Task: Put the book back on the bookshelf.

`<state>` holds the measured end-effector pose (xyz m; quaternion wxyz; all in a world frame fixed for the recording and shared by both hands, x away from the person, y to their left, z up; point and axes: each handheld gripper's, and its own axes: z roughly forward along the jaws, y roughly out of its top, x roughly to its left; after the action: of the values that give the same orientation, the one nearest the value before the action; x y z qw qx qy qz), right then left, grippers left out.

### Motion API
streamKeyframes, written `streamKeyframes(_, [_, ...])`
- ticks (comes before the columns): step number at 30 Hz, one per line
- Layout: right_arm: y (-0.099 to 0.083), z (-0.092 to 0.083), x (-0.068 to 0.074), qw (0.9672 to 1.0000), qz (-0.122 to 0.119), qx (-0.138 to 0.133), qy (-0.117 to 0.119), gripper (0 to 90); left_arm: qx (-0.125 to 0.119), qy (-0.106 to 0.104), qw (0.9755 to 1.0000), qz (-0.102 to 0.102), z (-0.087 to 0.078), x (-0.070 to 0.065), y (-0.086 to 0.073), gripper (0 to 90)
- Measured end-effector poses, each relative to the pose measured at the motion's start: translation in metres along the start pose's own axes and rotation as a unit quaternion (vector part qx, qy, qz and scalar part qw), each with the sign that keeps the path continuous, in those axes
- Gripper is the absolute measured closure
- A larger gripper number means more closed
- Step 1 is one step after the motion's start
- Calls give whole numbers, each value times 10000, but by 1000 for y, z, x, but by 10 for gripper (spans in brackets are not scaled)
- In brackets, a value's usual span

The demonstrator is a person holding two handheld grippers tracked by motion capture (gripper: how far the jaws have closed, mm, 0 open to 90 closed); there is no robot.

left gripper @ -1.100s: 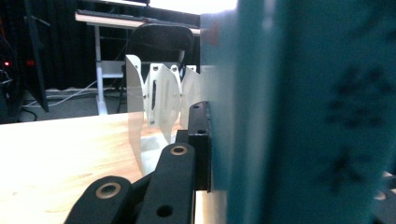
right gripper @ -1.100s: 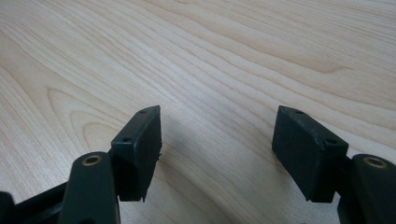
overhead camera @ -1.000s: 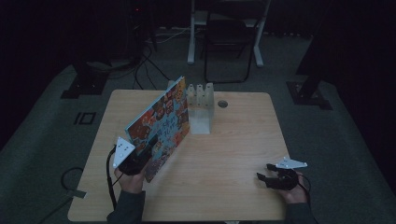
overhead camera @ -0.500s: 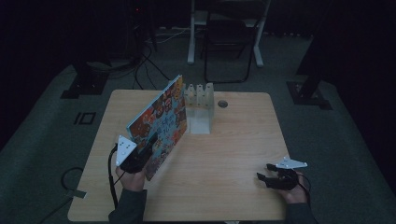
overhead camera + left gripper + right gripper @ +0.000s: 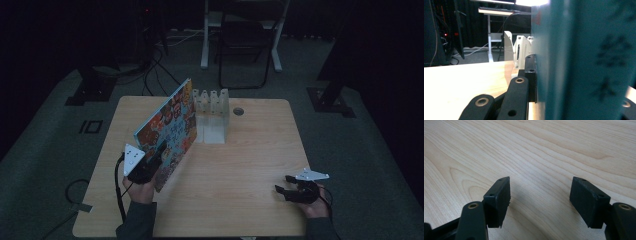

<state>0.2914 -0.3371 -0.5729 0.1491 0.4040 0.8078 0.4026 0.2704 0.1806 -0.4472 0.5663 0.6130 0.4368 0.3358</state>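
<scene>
A white rack (image 5: 212, 112) stands upright near the far edge of the wooden table (image 5: 240, 170), with a small round hole (image 5: 238, 111) in the tabletop just beside it. Beyond the table, a chair (image 5: 243, 45) and cables (image 5: 165, 55) sit on the dark floor.

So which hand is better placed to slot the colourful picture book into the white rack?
Left: the left gripper already clamps the colourful picture book beside the white slotted rack; the right gripper rests open, far off.

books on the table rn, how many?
1. A picture book, clamped by the left gripper and tilted on edge beside the white rack. More could be hidden behind it.
</scene>
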Motion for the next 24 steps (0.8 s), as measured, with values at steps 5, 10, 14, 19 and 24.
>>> streamKeyframes(5, [0, 0, 0, 10000, 9, -2, 3, 323, 13, 41, 10000, 50, 3, 1, 1, 811])
streamKeyframes(10, [0, 0, 0, 10000, 9, 2, 6, 322, 16, 78, 10000, 55, 6, 1, 1, 812])
streamKeyframes(14, [0, 0, 0, 10000, 11, -1, 8, 322, 23, 106, 9999, 53, 7, 2, 1, 812])
streamKeyframes(19, [0, 0, 0, 10000, 8, 0, 9, 321, 25, 147, 9999, 74, 10, 2, 1, 811])
streamKeyframes(24, [0, 0, 0, 10000, 9, 2, 8, 321, 6, 199, 9998, 94, 13, 0, 1, 811])
